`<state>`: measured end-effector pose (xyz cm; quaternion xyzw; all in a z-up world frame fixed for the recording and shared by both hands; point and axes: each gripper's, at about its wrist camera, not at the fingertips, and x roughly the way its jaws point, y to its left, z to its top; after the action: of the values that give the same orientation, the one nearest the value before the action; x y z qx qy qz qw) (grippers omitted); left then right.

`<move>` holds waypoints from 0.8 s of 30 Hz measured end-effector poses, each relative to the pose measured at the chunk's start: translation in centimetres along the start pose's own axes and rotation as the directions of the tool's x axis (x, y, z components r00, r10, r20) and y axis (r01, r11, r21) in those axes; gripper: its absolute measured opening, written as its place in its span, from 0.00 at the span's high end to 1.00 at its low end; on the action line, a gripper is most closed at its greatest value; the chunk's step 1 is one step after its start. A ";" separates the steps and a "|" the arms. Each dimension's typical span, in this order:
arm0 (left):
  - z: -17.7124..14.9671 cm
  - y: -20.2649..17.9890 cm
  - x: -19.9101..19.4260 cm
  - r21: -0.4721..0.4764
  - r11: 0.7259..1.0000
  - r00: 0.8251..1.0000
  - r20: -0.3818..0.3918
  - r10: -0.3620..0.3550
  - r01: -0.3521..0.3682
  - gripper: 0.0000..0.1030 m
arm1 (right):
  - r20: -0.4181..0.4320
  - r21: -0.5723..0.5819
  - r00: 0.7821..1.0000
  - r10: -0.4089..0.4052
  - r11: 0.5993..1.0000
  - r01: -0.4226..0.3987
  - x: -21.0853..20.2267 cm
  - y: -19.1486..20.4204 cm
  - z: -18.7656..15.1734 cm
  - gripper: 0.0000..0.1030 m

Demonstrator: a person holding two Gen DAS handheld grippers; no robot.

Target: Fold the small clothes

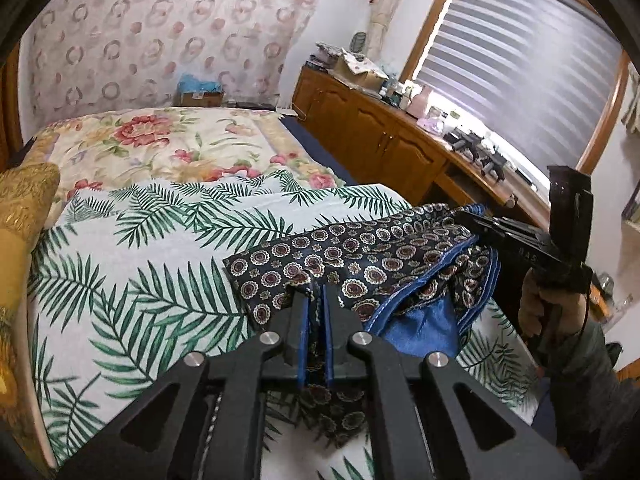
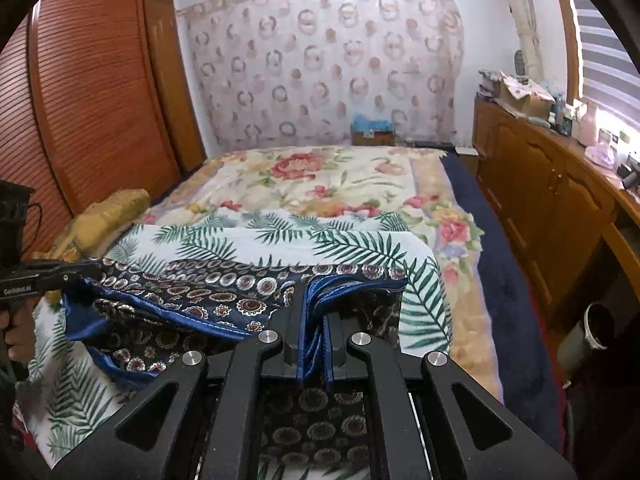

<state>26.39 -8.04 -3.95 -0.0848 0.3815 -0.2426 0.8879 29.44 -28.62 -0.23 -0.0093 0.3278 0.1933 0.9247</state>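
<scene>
I see one small garment (image 1: 360, 256), dark navy with round medallion prints and a plain blue lining and edge. It is stretched between my two hand-held grippers above the near end of the bed (image 2: 472, 320), over one white cover with green palm leaves (image 1: 132, 280).

The left hand-held gripper (image 1: 316, 296) is clenched on a bunch of the printed cloth; the fabric runs between its two blue pads and hangs down under the fingers. The right hand-held gripper (image 2: 318, 304) is also clenched, grasping the blue edge of the same garment, which is folded in several layers between the pads.

In the left view I see the right tool from the side, with one hand (image 1: 540, 304) around its handle. In the right view the left tool stands at the left border, also with a hand (image 2: 14, 332) on it.

Farther on the bed lies one blanket with red flowers (image 2: 320, 176) and one yellow cushion (image 2: 108, 216). One long wooden cabinet (image 1: 380, 136) stands along the window side, with many small things on it that I cannot count.
</scene>
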 end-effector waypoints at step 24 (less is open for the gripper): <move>-1.9 2.4 -1.9 0.084 0.996 0.996 -0.080 0.034 -0.027 0.75 | -0.025 -0.006 0.991 -0.133 0.991 0.133 -3.1 -3.5 -2.8 0.47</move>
<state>24.75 -4.93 -4.85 -0.0324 0.4082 -0.2478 0.8780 26.83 -33.36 -0.88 -0.0355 0.3379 0.1320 0.9312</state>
